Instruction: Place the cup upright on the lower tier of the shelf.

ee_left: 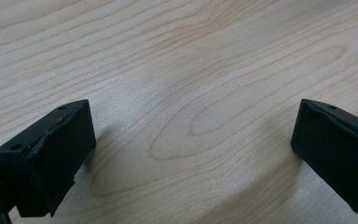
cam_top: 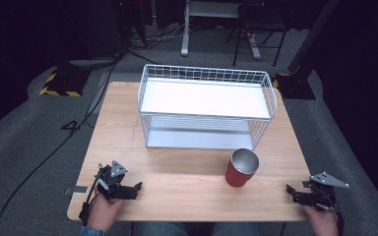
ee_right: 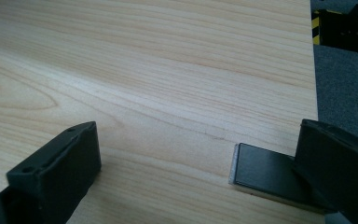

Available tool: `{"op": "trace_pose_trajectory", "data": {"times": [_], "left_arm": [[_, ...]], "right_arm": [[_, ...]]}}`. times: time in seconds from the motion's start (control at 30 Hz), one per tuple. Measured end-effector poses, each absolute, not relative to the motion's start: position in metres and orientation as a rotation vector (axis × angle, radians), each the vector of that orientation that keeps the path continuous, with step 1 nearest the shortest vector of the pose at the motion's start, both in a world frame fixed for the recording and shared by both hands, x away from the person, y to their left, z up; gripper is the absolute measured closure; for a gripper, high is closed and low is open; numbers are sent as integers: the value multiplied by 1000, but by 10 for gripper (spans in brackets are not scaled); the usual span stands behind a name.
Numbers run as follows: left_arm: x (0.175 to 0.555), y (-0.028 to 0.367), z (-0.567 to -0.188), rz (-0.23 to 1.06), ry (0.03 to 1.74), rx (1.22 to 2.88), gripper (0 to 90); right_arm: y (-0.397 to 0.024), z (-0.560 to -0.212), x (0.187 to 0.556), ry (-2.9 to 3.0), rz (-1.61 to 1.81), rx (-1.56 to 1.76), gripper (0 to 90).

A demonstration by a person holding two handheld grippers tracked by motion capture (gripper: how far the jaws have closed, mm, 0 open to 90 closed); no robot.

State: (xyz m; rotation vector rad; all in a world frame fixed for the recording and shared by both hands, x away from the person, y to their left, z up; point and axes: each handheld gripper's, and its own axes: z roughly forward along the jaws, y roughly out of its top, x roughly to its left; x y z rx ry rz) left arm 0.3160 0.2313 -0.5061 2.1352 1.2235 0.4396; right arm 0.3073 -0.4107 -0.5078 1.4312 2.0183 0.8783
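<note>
On the wooden table [cam_top: 187, 177], a red cup [cam_top: 241, 168] stands upright just in front of a white wire rack [cam_top: 206, 105]. Near the front corners, the left hand-held gripper [cam_top: 137, 189] and right hand-held gripper [cam_top: 291, 194] each rest with jaws spread apart, holding nothing.

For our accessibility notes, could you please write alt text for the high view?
A wooden table holds a white two-tier wire rack and, nearer the person, an upright red cup. An open left gripper and right gripper rest at its near corners.
</note>
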Motion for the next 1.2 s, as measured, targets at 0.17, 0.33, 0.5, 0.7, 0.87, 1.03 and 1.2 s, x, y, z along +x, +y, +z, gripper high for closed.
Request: {"op": "trace_pose_trajectory", "data": {"times": [0.17, 0.33, 0.5, 0.7, 0.87, 1.03, 1.2], "left_arm": [[316, 231, -506, 442, 1224, 2134, 3], [317, 231, -506, 438, 1229, 2133, 2], [317, 230, -506, 437, 1231, 2131, 2], [317, 230, -506, 437, 1230, 2132, 2], [317, 230, -506, 437, 1232, 2130, 2], [317, 230, -506, 443, 1228, 2134, 0], [317, 230, -506, 443, 1228, 2134, 0]], "right_arm": [[-411, -507, 307, 2020, 900, 1433, 12], [-408, -501, 304, 2014, 926, 1398, 5], [-402, -491, 300, 1998, 967, 1340, 0], [-394, -481, 295, 1980, 1049, 1293, 0], [-388, -475, 291, 1986, 1130, 1255, 0], [-382, -471, 289, 1993, 1175, 1222, 0], [-372, -466, 286, 2018, 1215, 1185, 0]]}}
